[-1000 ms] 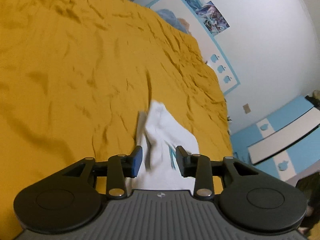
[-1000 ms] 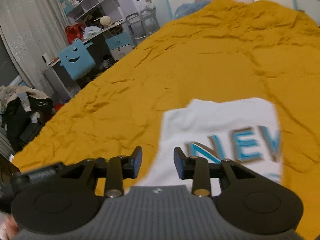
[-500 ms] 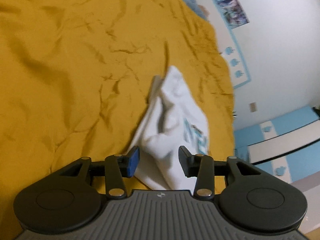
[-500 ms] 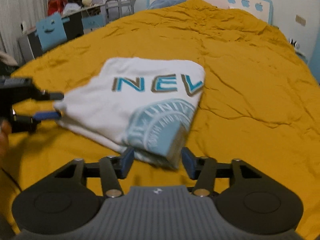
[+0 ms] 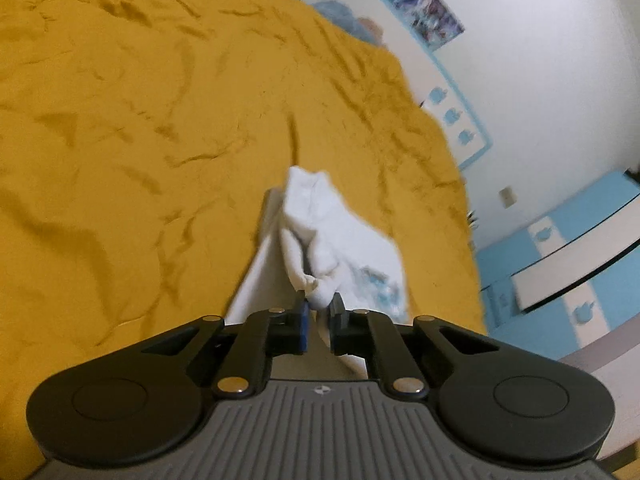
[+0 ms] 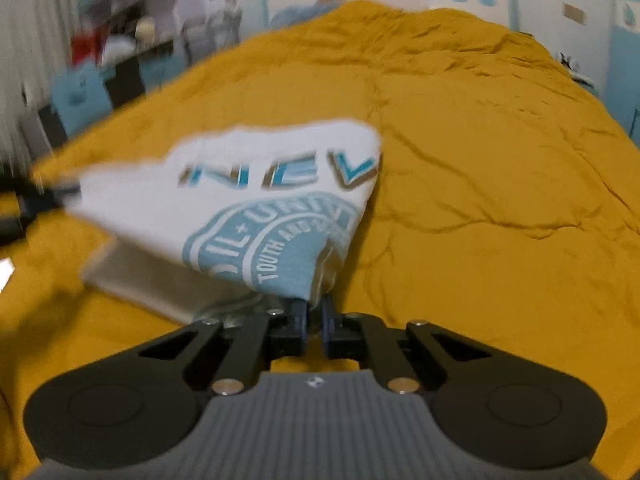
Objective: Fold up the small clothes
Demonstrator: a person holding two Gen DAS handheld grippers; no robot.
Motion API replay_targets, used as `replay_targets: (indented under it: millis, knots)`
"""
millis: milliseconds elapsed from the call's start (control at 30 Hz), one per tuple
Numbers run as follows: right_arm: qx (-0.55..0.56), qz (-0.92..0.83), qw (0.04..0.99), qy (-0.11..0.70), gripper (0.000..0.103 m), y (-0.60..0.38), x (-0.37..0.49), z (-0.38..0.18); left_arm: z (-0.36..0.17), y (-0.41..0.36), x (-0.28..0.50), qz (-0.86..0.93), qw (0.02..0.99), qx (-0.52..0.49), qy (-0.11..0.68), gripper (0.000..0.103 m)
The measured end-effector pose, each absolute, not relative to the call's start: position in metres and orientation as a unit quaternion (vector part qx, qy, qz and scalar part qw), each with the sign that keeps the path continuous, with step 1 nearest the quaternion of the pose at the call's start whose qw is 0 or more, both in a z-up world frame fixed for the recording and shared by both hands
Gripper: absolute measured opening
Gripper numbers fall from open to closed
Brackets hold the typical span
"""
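Observation:
A small white T-shirt (image 6: 240, 200) with blue "NEV" lettering and a round blue emblem lies partly folded on the mustard-yellow bed cover (image 6: 480, 160). My right gripper (image 6: 315, 312) is shut on its near corner by the emblem and lifts it. My left gripper (image 5: 319, 307) is shut on a bunched white edge of the same T-shirt (image 5: 332, 232), which rises off the cover. The left gripper also shows blurred at the left edge of the right wrist view (image 6: 36, 200), at the shirt's far left corner.
The yellow cover (image 5: 120, 120) spreads wide around the shirt. A blue pillow (image 5: 340, 20) lies at the headboard. Blue and white cabinets (image 5: 568, 248) stand beside the bed. Shelves, a desk and a blue chair (image 6: 80, 92) stand off the bed's left side.
Both grippers were open half a second ago and have closed on the T-shirt. The gripped corners have lifted off the cover.

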State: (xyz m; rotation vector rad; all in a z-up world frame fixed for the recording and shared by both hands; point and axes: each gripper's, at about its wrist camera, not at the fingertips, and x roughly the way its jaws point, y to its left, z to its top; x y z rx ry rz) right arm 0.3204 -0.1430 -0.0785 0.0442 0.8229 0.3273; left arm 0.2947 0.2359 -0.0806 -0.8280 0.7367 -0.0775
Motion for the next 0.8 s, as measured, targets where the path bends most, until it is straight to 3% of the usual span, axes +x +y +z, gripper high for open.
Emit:
replay_targets:
  millis: [267,700,800]
  knots:
    - [0.015,0.163,0.874,0.458,0.0,-0.139,0.321,-0.119,-0.14,0.234,0.289,0.002,0.839,-0.366,0.402,0.009]
    - [0.047,0.165,0.863,0.475,0.0,-0.153,0.325,-0.123,-0.115,0.213,0.282,0.047,0.849,-0.269,0.452,0.011]
    - [0.052,0.159,0.859,0.484,0.0,-0.159,0.322,-0.118,-0.109,0.218,0.275,0.059,0.845,-0.254,0.466,0.007]
